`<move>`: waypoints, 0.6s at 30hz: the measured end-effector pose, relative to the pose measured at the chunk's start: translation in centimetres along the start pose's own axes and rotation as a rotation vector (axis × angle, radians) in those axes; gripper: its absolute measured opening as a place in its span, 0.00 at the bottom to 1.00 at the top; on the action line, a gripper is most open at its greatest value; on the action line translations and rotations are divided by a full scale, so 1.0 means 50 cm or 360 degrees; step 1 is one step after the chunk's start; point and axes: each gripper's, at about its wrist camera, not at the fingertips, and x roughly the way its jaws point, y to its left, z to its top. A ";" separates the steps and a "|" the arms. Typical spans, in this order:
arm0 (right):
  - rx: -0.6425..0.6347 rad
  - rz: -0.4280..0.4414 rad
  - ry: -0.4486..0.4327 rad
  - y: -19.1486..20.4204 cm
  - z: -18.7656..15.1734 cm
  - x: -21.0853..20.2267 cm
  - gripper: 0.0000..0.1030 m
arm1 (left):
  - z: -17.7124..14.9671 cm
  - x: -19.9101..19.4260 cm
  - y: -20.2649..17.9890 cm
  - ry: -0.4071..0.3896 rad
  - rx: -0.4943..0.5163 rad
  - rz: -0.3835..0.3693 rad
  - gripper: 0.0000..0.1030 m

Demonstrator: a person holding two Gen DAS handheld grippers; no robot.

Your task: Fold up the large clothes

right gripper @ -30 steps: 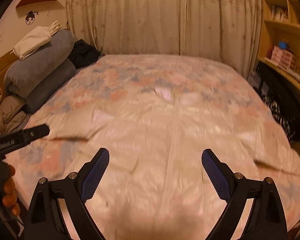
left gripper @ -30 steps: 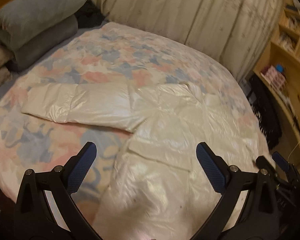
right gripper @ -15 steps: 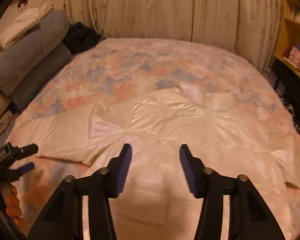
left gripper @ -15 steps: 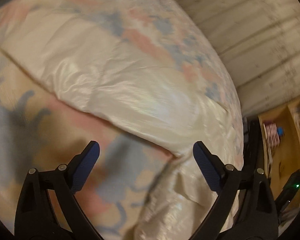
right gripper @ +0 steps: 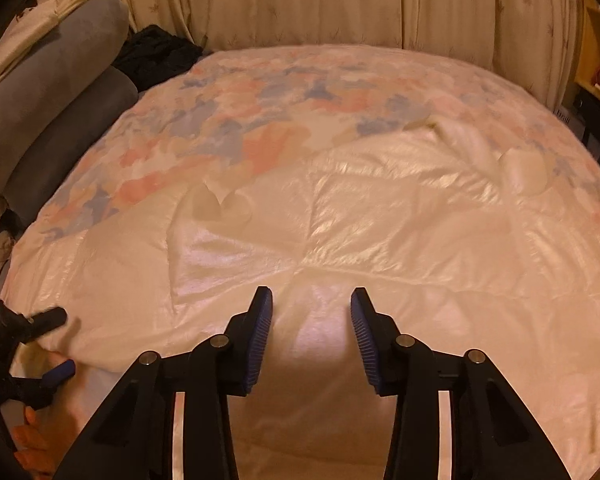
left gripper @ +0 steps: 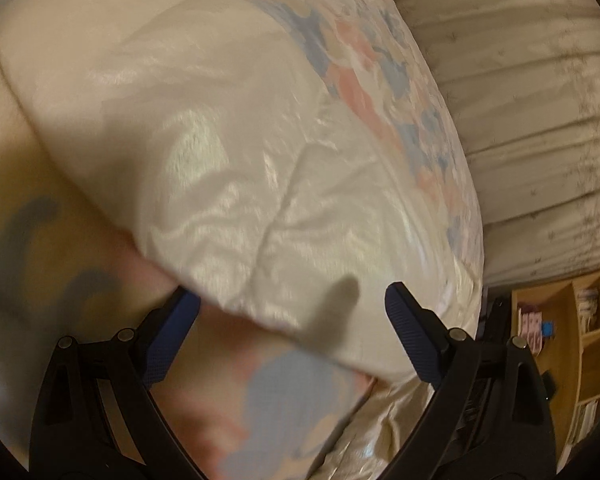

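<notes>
With the cream jacket [right gripper: 340,240] lying spread on the bed [right gripper: 284,92], the left claw [left gripper: 292,308] is standing wide at its sleeve while the right claw [right gripper: 311,312] is closing over the near hem, risking pinching the bedcover too.

A glossy cream-white quilted puffer jacket [right gripper: 380,216] lies on a bedspread [right gripper: 284,92] patterned with pink, blue and cream floral blotches. Two rolled bolsters [right gripper: 52,92] are plain grey, a crumpled garment [right gripper: 156,54] behind them black. The pleated curtain [right gripper: 300,0] is beige with a faint sprig print. The right gripper [right gripper: 311,304] is black with ribbed blue pads [right gripper: 260,332]. The wooden shelving [left gripper: 572,344] is honey-yellow.
</notes>
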 end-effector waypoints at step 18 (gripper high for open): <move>-0.0115 -0.0115 0.0016 0.034 -0.098 0.084 0.37 | -0.010 -0.115 -0.206 -0.0576 0.0629 0.0333 0.05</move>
